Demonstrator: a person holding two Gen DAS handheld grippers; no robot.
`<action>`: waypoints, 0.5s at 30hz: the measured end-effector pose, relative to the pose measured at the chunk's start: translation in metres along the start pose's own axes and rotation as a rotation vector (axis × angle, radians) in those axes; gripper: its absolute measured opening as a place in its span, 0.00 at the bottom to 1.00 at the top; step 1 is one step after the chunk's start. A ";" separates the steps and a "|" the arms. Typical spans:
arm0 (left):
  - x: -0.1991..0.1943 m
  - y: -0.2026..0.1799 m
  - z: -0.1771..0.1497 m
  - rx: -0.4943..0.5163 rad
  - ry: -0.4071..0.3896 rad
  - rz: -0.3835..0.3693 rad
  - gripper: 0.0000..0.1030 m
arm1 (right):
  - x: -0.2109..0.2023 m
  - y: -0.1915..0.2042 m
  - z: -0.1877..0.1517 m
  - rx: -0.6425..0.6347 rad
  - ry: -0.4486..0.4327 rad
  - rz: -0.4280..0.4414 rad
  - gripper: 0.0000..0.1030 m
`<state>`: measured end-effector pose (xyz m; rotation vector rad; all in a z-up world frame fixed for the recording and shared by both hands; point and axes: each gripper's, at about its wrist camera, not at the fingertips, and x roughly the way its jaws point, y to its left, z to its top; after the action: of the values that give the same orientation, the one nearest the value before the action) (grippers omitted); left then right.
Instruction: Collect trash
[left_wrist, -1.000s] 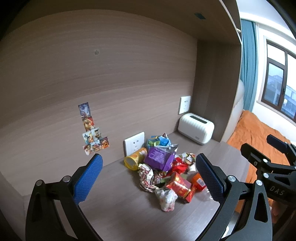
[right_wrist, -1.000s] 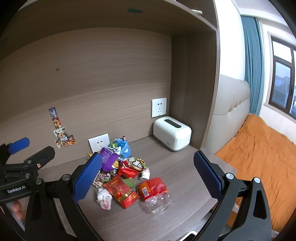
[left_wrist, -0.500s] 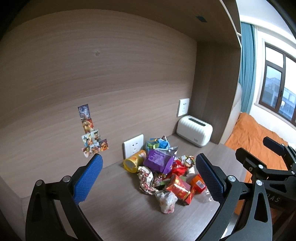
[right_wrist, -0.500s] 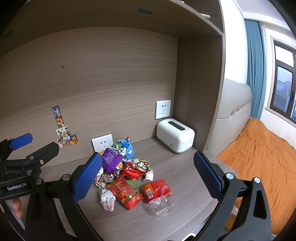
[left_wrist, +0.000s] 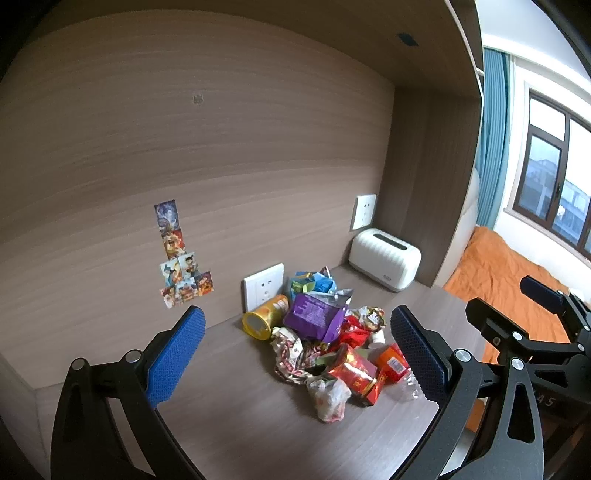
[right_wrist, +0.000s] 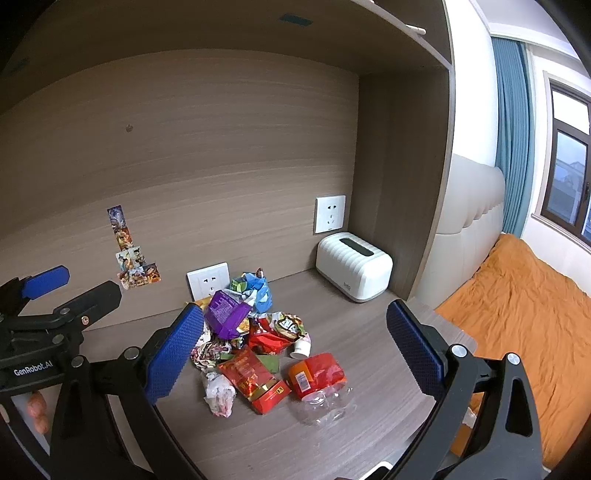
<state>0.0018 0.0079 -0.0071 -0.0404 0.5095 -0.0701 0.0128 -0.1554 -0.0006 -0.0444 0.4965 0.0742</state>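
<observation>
A heap of trash lies on the wooden desk (left_wrist: 258, 435): a purple snack bag (left_wrist: 314, 319) (right_wrist: 223, 314), a yellow tube can (left_wrist: 264, 320), a red box (left_wrist: 356, 373) (right_wrist: 255, 380), a crushed clear bottle with red label (right_wrist: 317, 380), a crumpled white wrapper (left_wrist: 328, 397) (right_wrist: 219, 397) and blue-green wrappers (right_wrist: 253, 286). My left gripper (left_wrist: 295, 354) hovers open in front of the heap, nothing between its blue pads. My right gripper (right_wrist: 295, 350) is open too, above the heap's near side. Each gripper shows at the edge of the other's view.
A white ribbed box (left_wrist: 384, 264) (right_wrist: 354, 271) stands at the back right by the side panel. Two wall sockets (right_wrist: 208, 280) (right_wrist: 330, 214) and stickers (left_wrist: 181, 258) are on the back panel. An orange bed (right_wrist: 524, 314) lies past the desk's right edge. A shelf overhangs.
Both views have shifted slightly: the heap sits a little more to the right and lower in the right wrist view. Both grippers stay open and nothing has been taken hold of.
</observation>
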 end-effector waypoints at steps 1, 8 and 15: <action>0.001 0.001 0.001 0.000 0.002 -0.002 0.95 | 0.000 0.000 0.000 0.000 0.001 0.002 0.96; 0.002 0.003 0.001 0.000 0.005 -0.005 0.95 | 0.002 0.001 -0.001 0.005 0.007 0.012 0.96; 0.002 0.005 0.005 0.000 0.003 -0.010 0.95 | 0.005 0.000 0.000 0.014 0.011 0.024 0.96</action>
<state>0.0062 0.0130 -0.0039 -0.0424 0.5119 -0.0800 0.0176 -0.1547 -0.0029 -0.0250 0.5087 0.0938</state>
